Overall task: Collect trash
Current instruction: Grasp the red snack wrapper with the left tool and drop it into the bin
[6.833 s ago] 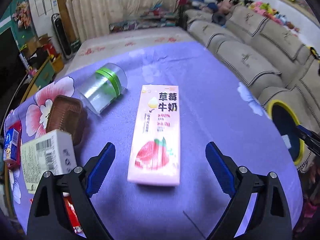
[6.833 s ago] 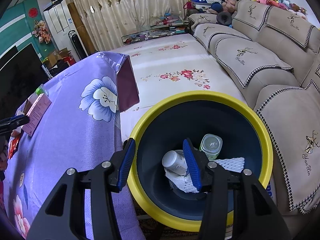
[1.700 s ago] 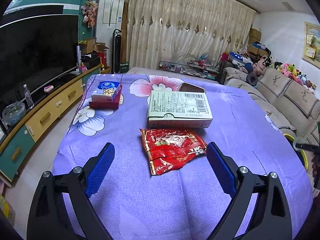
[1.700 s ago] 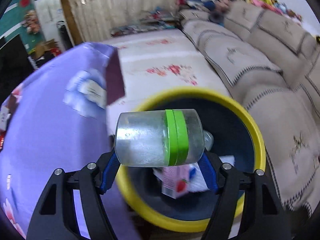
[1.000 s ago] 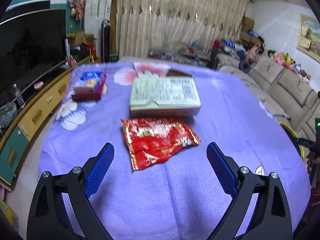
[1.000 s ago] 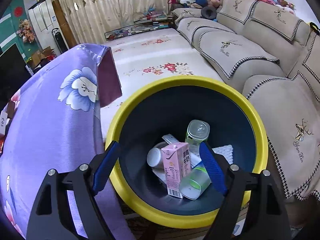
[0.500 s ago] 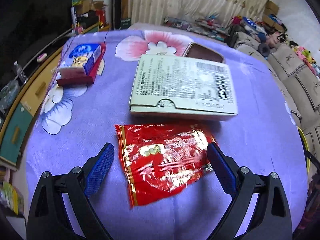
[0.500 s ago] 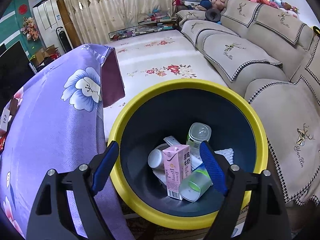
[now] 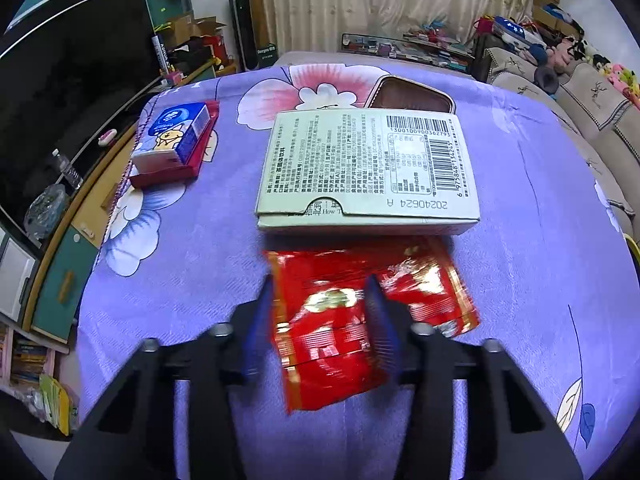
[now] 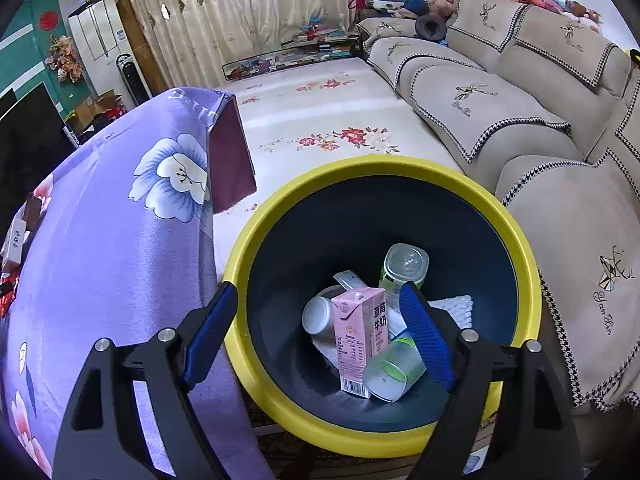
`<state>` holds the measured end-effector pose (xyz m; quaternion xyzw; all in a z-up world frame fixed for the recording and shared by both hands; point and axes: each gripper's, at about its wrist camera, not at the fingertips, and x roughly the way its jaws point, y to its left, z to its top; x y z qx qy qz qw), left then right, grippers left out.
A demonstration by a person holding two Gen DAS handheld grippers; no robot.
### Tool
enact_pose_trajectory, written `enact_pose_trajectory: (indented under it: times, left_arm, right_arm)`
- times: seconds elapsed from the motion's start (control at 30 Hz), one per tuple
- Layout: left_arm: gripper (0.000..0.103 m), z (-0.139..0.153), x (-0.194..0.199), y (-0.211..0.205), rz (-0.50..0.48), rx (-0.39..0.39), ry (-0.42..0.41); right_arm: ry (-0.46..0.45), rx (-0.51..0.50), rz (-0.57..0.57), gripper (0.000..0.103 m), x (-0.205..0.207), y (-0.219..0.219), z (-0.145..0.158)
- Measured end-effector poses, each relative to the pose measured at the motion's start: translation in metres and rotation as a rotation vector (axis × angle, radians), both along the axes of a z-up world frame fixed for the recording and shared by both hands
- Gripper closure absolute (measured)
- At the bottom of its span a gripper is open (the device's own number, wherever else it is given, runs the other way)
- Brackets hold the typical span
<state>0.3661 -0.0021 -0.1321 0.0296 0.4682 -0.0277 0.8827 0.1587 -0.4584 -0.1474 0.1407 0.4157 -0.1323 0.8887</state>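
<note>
In the left wrist view a red foil snack wrapper [image 9: 424, 288] lies on the purple flowered tablecloth [image 9: 532, 240]. My left gripper [image 9: 320, 316] has its fingers closing around the wrapper's near left part; the image is motion-blurred. A pale cardboard box [image 9: 368, 168] lies just beyond the wrapper. In the right wrist view my right gripper [image 10: 320, 336] is open and empty above the yellow-rimmed bin [image 10: 520, 248]. The bin holds a pink milk carton [image 10: 360, 336], a clear jar with a green band [image 10: 394, 368] and other containers.
A blue tissue pack on a red box [image 9: 176, 140] sits at the table's left. A brown tray [image 9: 412, 98] lies behind the cardboard box. A beige sofa [image 10: 520, 92] stands right of the bin. A TV cabinet [image 9: 68, 268] runs along the table's left side.
My right gripper dropped the green-banded jar into the bin and stays open above it. My left gripper moved down onto the red wrapper and its fingers closed in around it.
</note>
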Motion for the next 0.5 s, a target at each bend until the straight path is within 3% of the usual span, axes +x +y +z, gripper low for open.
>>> enact_pose_trajectory:
  times: [0.1, 0.27, 0.5]
  left_arm:
    - [0.093, 0.002, -0.006, 0.000, 0.003, 0.001, 0.010]
    - [0.100, 0.007, -0.021, -0.002, -0.007, -0.043, 0.013]
    - [0.101, 0.026, -0.062, -0.017, -0.060, -0.070, -0.026]
  right_arm:
    - [-0.010, 0.005, 0.003, 0.025, -0.003, 0.000, 0.003]
    - [-0.021, 0.008, 0.005, 0.025, -0.009, 0.000, 0.009]
    - [-0.042, 0.011, 0.004, 0.025, -0.018, -0.003, 0.016]
